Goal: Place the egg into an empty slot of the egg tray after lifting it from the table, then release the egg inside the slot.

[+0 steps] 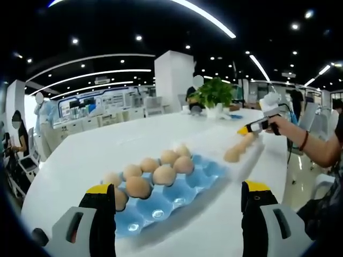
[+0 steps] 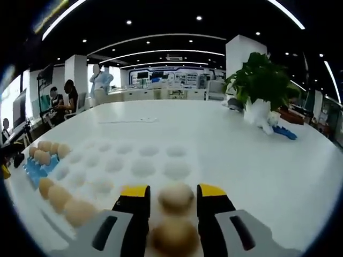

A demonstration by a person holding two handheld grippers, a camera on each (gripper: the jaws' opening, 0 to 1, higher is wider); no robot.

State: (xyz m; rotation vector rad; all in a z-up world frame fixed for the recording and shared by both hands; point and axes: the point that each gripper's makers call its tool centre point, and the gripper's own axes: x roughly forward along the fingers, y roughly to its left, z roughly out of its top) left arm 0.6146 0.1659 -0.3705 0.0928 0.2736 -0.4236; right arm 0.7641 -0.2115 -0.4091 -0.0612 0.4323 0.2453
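One egg (image 2: 176,199) sits clamped between the jaws of the right gripper (image 2: 172,188), clear of the table (image 2: 257,160). A second egg-coloured round shape lies just behind it, nearer the camera; cannot tell if that is another egg or part of the gripper

Position, referenced to the blue tray (image 1: 206,174): in the left gripper view the held egg hangs beyond the blue tray's far right corner, above a white tray (image 2: 143,169) that adjoins the blue tray on that side. In the right gripper view the egg is at the white tray's near edge, on the side away from the blue tray

Step in hand (judgement): lift done, carry under way, egg not yet in a slot. Next move calls for a short advance over the nearest empty hollow, a gentle descent until the egg seats, then opening the jaws

Left gripper (image 1: 179,214): jaws wide apart, nothing between them, one either side of the blue tray's near edge

Counts:
- trays: 2 (1 blue, 1 white)
- eggs around the blue tray, left gripper view: about 9, the farthest ones blurred and perhaps on the white tray
- eggs along the white tray's edge towards the blue tray, right gripper view: about 6
- empty hollows in the white tray: roughly a dozen, pale and hard to separate
- potted plant (image 2: 261,80): 1, well beyond both trays
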